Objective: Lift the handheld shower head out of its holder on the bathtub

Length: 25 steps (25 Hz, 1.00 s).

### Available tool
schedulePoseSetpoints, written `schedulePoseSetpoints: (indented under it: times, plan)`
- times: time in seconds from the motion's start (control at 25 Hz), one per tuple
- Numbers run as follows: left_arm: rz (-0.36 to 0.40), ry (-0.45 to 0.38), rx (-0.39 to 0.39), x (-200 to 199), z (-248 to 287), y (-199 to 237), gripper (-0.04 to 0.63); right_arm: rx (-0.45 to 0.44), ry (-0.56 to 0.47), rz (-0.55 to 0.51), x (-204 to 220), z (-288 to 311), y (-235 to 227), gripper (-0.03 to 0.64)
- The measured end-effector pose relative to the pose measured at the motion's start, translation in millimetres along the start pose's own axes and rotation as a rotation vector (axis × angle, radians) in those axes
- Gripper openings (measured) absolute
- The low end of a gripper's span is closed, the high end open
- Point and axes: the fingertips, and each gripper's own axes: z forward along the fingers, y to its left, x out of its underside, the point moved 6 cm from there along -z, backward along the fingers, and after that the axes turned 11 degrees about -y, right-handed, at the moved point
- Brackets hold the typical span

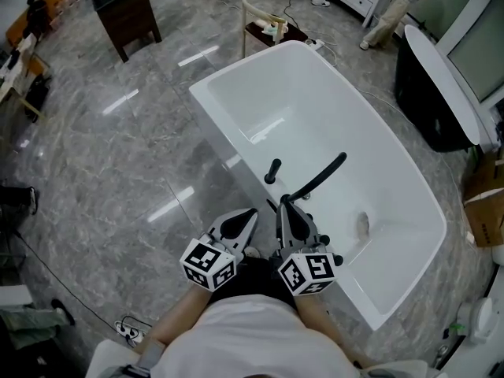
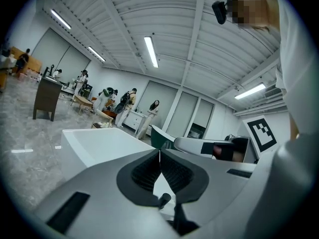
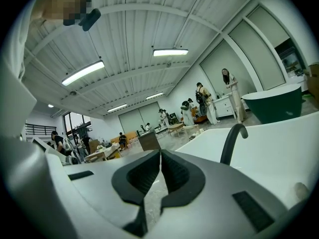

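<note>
Head view: handheld shower head (image 1: 272, 171) stands upright in its holder on the bathtub (image 1: 260, 109) rim, just ahead of the left gripper (image 1: 252, 212) and right gripper (image 1: 282, 205). The 2 grippers are closed and empty. Open 1 first, grip the stem, then lift straight up.

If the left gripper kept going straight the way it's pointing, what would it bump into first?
Probably the black upright fitting on the bathtub rim, seen low beyond the shut jaws of the left gripper; depth is unclear.
</note>
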Motion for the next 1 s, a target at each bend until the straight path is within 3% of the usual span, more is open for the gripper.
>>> schedulePoseSetpoints:
  times: [0.24, 0.52, 0.92, 0.96, 1.0]
  plan:
    - [-0.017, 0.022, 0.001, 3, -2, 9, 0.012, 0.008, 0.011, 0.021, 6, 4, 6, 0.018]
    - [-0.005, 0.035, 0.085, -16, 30, 24, 0.012, 0.072, -0.022, 0.017, -6, 24, -5, 0.018]
    - [-0.006, 0.026, 0.173, -58, 81, 59, 0.012, 0.073, -0.067, -0.049, -29, 73, 1, 0.022]
    - [-0.005, 0.031, 0.185, -57, 84, 61, 0.012, 0.076, -0.067, -0.055, -29, 77, 1, 0.039]
    - [-0.006, 0.035, 0.193, -57, 87, 64, 0.012, 0.083, -0.064, -0.057, -28, 81, 0, 0.105]
